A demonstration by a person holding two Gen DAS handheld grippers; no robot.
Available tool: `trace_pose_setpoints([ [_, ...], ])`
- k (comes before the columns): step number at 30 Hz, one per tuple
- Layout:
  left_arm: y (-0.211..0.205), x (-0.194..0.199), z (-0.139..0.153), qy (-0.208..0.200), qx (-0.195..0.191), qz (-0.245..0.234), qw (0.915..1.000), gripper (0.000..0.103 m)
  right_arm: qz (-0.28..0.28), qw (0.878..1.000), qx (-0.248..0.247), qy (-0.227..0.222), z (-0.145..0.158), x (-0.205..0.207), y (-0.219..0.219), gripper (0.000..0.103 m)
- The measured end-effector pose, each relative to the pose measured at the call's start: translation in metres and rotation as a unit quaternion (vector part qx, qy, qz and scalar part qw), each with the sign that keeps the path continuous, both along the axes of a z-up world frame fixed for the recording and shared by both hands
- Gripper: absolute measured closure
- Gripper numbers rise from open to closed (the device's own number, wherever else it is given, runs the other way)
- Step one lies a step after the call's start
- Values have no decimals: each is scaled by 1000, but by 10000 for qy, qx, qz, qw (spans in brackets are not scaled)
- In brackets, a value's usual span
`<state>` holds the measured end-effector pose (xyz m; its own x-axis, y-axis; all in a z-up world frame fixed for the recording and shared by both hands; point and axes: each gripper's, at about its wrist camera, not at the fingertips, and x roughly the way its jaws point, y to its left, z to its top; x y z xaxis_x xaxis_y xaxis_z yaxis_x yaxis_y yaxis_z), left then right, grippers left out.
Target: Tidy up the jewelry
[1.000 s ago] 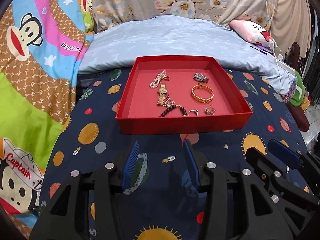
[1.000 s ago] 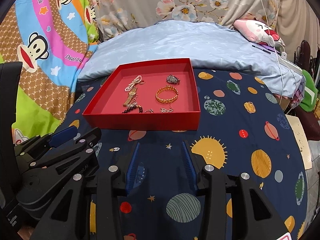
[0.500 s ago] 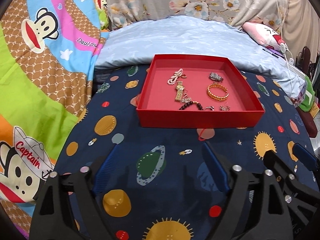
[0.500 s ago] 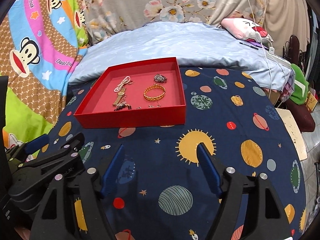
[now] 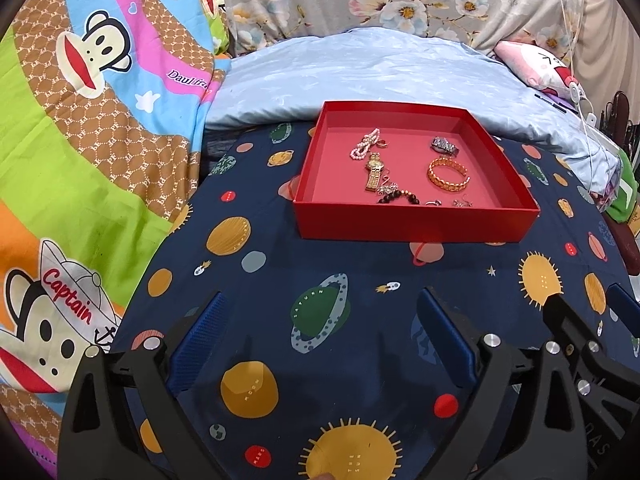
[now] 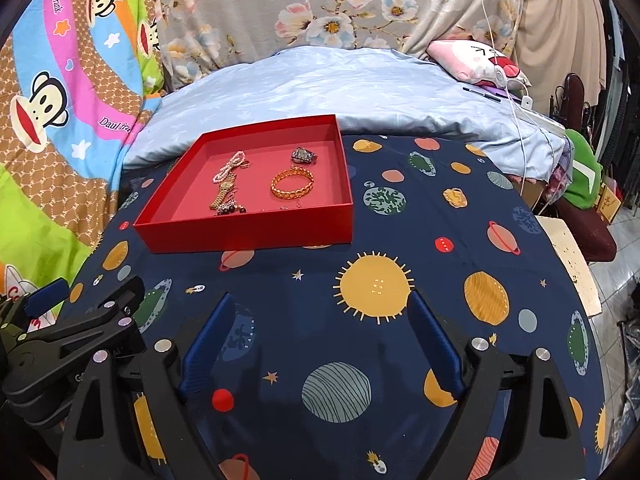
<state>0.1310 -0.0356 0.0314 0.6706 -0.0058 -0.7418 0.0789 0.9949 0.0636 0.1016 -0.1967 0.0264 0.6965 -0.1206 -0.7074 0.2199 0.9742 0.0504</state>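
Navy cloth printed with planets and suns (image 5: 360, 364) lies closest under me, covering the bed. Both my grippers hover over it with nothing in them: my left gripper (image 5: 322, 316), jaws spread wide, and my right gripper (image 6: 320, 318), jaws spread just as wide. A second ago both pairs of jaws stood much closer together, and half a second ago they were already apart; the gap is widest now. In the right wrist view my left gripper shows at the lower left.

Beyond the jaws sits one red tray (image 5: 416, 222) on the cloth, well apart from both grippers. It lies where it lay a second ago, and the pieces in it have not shifted. Counting inside it from the near wall: one dark beaded bracelet (image 5: 398, 199), one small ring (image 5: 433, 202), and one small silver piece (image 5: 462, 203) too small to name. Farther in lie one gold watch (image 5: 375, 176) and one gold chain bracelet (image 5: 448, 174). Farthest back are one pink pearl strand (image 5: 365, 148) and one silver watch (image 5: 445, 146).

Behind the tray lies one pale blue quilt (image 5: 380, 76), then one pink plush pillow (image 5: 534, 66) to the right.
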Motion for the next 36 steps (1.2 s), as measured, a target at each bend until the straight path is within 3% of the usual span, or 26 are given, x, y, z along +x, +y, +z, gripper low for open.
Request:
trace_pose_setpoints([
  [36,9,-6,1,-18,-2,74,10000,8,5,10000,29,14,-3,-6,5,17],
])
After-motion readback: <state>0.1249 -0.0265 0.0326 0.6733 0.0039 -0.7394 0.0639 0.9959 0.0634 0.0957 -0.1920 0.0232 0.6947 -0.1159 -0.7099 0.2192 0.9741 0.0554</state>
